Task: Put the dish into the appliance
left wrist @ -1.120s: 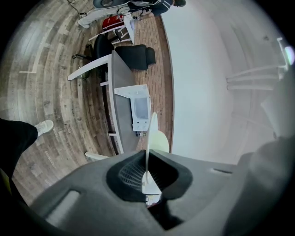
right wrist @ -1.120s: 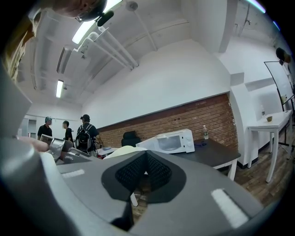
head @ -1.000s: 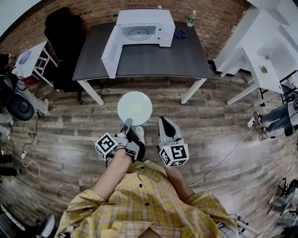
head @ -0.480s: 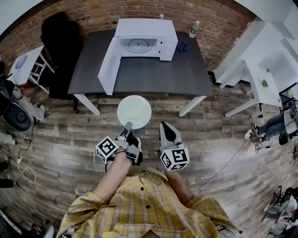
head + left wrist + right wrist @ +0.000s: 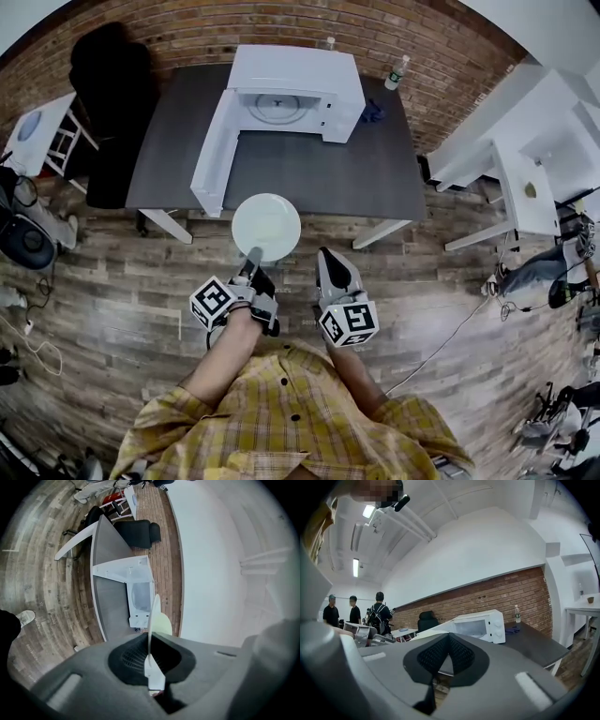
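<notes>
My left gripper (image 5: 251, 260) is shut on the near rim of a round white plate (image 5: 266, 226), which it holds level above the wooden floor just before the table's front edge. In the left gripper view the plate (image 5: 151, 618) shows edge-on between the pads, pointing at the microwave (image 5: 139, 598). The white microwave (image 5: 298, 92) stands at the back of the dark table (image 5: 375, 159). Its door (image 5: 213, 150) is swung wide open to the left, and the turntable shows inside. My right gripper (image 5: 330, 263) hangs beside the left one, shut and holding nothing; its pads (image 5: 449, 649) meet.
A water bottle (image 5: 397, 71) and a blue cloth (image 5: 371, 113) sit right of the microwave. A black chair (image 5: 108, 84) stands left of the table, white desks (image 5: 525, 150) to the right. A cable (image 5: 450, 319) lies on the floor. People (image 5: 354, 613) stand far off.
The person has stepped toward the table. The plate, still in the left gripper, has come from mid-floor up to the table's front edge, and the microwave looks nearer.
</notes>
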Motion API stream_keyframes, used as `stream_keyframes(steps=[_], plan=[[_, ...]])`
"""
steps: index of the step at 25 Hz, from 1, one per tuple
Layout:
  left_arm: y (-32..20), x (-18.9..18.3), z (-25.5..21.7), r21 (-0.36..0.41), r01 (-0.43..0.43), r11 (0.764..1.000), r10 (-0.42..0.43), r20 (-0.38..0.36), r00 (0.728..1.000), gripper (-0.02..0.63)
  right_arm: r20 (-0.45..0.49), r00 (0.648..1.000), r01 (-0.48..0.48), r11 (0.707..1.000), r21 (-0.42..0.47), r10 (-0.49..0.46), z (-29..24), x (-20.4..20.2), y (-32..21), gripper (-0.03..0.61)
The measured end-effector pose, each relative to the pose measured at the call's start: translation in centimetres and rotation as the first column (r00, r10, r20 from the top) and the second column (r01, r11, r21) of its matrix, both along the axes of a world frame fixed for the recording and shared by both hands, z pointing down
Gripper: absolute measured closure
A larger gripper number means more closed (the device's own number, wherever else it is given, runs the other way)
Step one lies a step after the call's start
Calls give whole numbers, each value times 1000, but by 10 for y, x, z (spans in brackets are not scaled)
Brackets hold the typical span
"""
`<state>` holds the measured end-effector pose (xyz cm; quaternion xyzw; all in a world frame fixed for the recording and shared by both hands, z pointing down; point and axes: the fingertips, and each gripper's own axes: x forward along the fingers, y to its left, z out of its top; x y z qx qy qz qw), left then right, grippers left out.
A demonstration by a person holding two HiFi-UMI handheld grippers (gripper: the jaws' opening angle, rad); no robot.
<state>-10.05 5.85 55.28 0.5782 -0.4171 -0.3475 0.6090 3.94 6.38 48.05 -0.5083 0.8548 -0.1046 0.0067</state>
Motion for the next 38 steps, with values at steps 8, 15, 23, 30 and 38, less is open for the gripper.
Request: stream_keyframes(steps=[8,15,23,30,38], plan=[[-67,-9,2,-2,5,1000,-5,4,1000,604,-9,1000,10,1000,18,-9,-14,-11,-66,575],[-105,-9,-2,9,-14,1000,14,-2,1000,604,31,999,21,999,34,-22,-23,-18,-105,578],[-137,-11,4,-7,-33,999,33,4,999,603,19,1000,10,999,35,-11,-19,-20,-136,580],[-163,-8,9,-17,-36,999,37,7,999,603,-7,1000,-3,1000,26,3,-14,-18,-163,575],[-210,8,17,-22,-20,1000,20,22,1000,604,3,1000,8,1000,10,-8,-1,1,-211,575]])
